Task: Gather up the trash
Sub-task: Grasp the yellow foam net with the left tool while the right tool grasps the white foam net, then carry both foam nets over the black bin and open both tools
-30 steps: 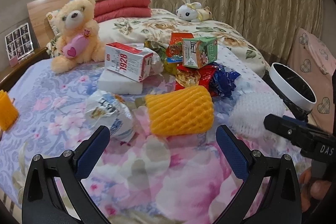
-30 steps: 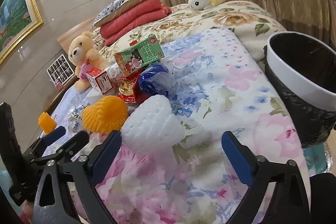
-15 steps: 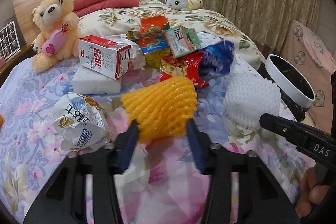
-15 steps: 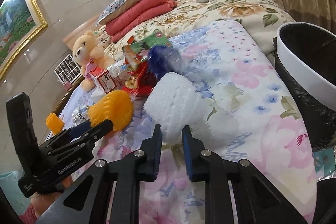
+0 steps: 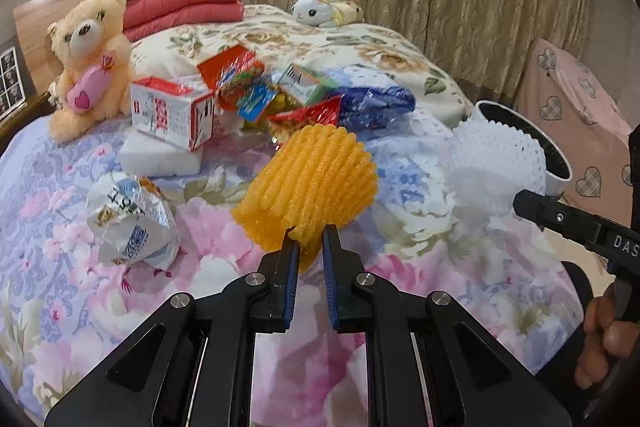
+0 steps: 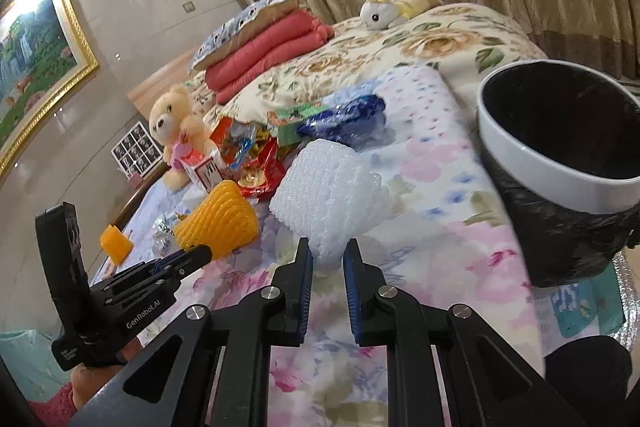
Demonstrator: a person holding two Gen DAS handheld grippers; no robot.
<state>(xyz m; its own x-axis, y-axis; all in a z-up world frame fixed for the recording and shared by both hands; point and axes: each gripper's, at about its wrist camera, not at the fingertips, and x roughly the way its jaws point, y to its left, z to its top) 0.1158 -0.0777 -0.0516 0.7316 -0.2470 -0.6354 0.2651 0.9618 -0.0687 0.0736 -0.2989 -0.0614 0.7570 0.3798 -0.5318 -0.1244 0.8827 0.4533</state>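
My left gripper (image 5: pixel 307 233) is shut on the near edge of an orange foam fruit net (image 5: pixel 310 183) and holds it lifted over the floral bedspread. My right gripper (image 6: pixel 325 247) is shut on a white foam fruit net (image 6: pixel 328 193), also raised off the bed. The white net shows at the right of the left wrist view (image 5: pixel 496 167), and the orange net at the left of the right wrist view (image 6: pixel 220 223). A bin (image 6: pixel 536 163) with a white rim and black liner stands beside the bed at the right. More trash lies in a pile: a crumpled wrapper (image 5: pixel 128 223), a red-and-white carton (image 5: pixel 172 115), snack bags (image 5: pixel 248 87).
A teddy bear (image 5: pixel 90 55) sits at the left and a plush rabbit (image 5: pixel 320 9) at the back by folded red blankets (image 5: pixel 180 7). A white foam block (image 5: pixel 160 159) lies under the carton. A small orange piece (image 6: pixel 115 245) lies at the bed's far left. Curtains hang behind.
Both grippers went from wide open to shut, the left on the orange net and the right on the white net. Both nets have been lifted and tilted up off the bedspread.
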